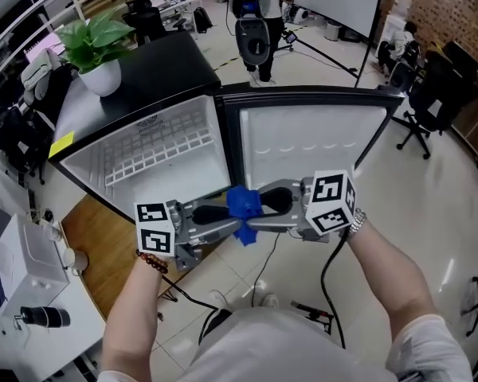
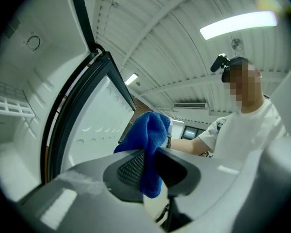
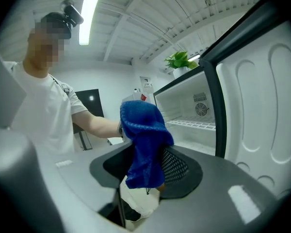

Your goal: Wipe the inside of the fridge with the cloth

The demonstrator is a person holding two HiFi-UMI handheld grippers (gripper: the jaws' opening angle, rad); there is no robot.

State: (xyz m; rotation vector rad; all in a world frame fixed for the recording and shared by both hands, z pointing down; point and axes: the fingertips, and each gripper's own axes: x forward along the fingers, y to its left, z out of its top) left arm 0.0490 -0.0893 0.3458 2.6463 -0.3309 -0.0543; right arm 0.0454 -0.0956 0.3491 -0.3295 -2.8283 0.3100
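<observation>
The fridge [image 1: 171, 74] stands open before us, its door [image 1: 311, 138] swung wide to the right and its white inside bare but for a wire shelf [image 1: 155, 153]; no streak or damp patch shows there, so we cannot tell whether any surface has been wiped; we judge the wiping itself as all still to do, with only the opening of the door and the taking up of the cloth behind us. Both tools are outside the compartment, low in front of its opening, pointing at each other tip to tip; the left gripper [image 1: 229, 217] is clamped on the blue cloth [image 1: 243, 204], which bunches up above its jaws and hangs below them; the right gripper [image 1: 261, 213] has its jaws wide apart with the same cloth hanging between them, resting against one meshed pad but not pinched; so the cloth sits between the two tools, near the fridge but well short of any inner wall.
</observation>
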